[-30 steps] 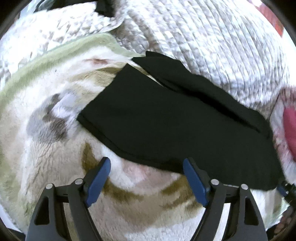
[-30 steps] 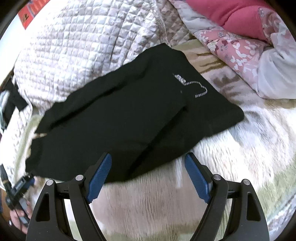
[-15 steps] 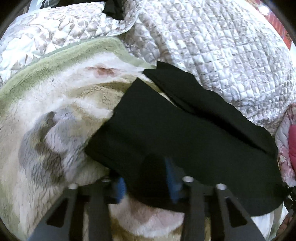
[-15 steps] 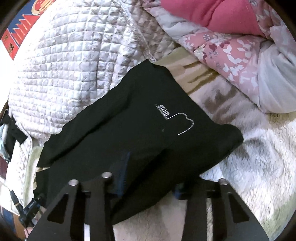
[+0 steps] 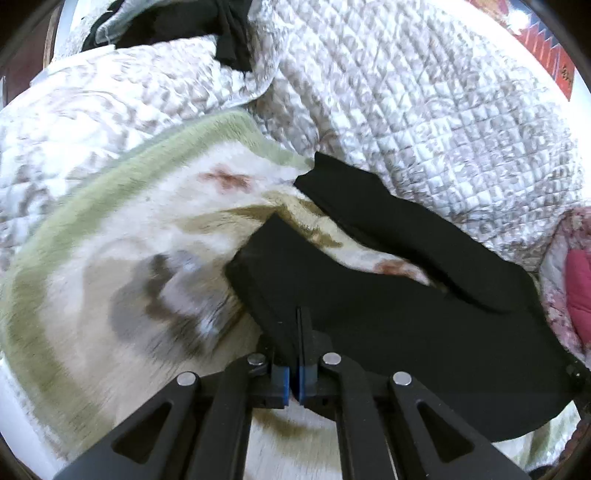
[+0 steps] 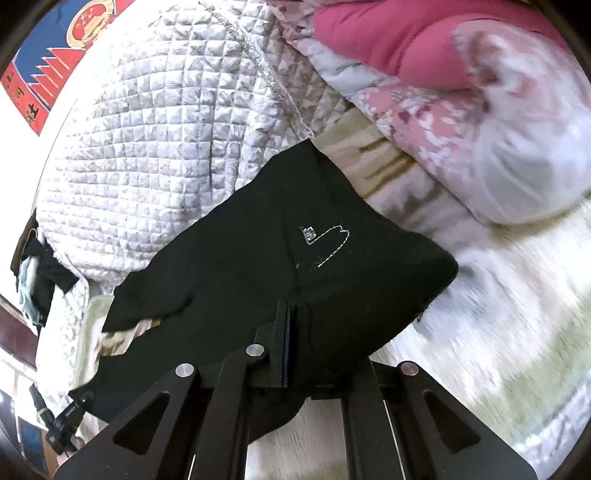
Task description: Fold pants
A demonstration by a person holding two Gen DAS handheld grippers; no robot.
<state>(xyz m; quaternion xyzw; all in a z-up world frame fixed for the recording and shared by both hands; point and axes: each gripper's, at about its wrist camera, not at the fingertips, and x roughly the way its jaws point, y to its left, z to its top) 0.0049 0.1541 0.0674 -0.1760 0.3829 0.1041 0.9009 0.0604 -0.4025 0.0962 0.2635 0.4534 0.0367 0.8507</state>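
Note:
Black pants (image 5: 388, 317) lie on a fleece blanket (image 5: 122, 266) on a bed. My left gripper (image 5: 297, 332) is shut on the near edge of the pants at the leg end and lifts it off the blanket. The far leg (image 5: 388, 218) lies apart, with blanket showing between the legs. In the right wrist view the pants (image 6: 236, 266) show white stitching (image 6: 328, 243) near the waist. My right gripper (image 6: 290, 325) is shut on the near edge at the waist end and holds it raised.
A grey quilted cover (image 5: 424, 110) bulges behind the pants and shows in the right wrist view (image 6: 159, 147). Pink floral bedding (image 6: 461, 92) lies at the right. Dark clothes (image 5: 229, 33) lie at the far left. A red and blue poster (image 6: 48, 48) hangs on the wall.
Both grippers went from open to shut on the near edge of the pants and lifted it. The near leg pulled away from the far leg, baring blanket between them.

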